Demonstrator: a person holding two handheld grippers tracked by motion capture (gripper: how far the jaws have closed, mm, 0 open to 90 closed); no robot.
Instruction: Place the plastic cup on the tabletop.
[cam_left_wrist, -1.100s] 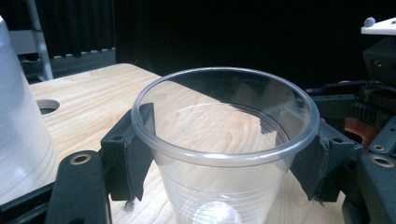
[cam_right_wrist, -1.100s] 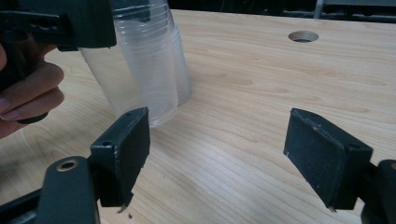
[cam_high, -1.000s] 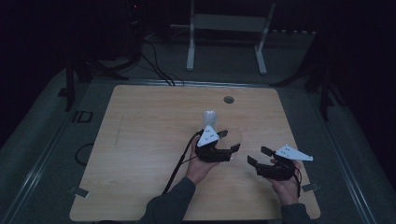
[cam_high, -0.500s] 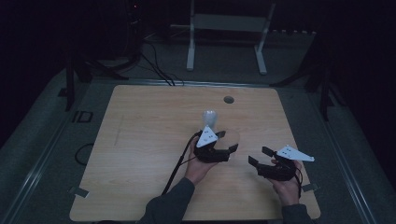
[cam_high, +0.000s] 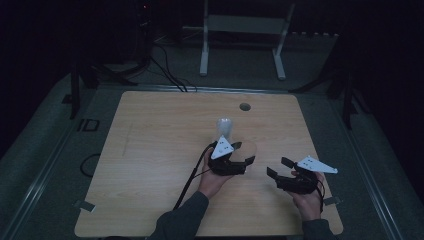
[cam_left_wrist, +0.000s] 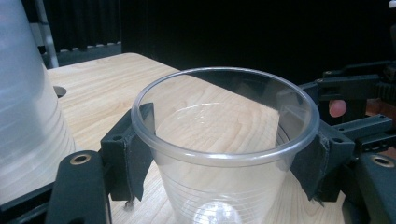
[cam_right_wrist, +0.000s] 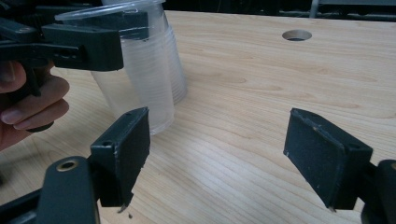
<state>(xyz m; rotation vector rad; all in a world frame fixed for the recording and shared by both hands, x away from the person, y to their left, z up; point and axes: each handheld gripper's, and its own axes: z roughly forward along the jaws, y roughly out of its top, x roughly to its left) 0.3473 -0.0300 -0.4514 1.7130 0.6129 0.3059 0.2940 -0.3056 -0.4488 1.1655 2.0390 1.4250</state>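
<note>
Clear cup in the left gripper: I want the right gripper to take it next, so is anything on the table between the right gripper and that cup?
Nothing visible: bare wood lies between the open right gripper and the clear cup, which the left gripper clamps.

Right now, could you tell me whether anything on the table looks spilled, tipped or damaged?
Nothing stands out. The clear cup sits upright and empty in the left tool, beside the upright cup stack; the table looks dry.

On the dark grey floor mat (cam_high: 60, 150) left of the light wooden table (cam_high: 150, 150), pale markings resembling the letters "ID" (cam_high: 88, 124) can be made out in the high view. No other lettering, brand or number is legible.
</note>
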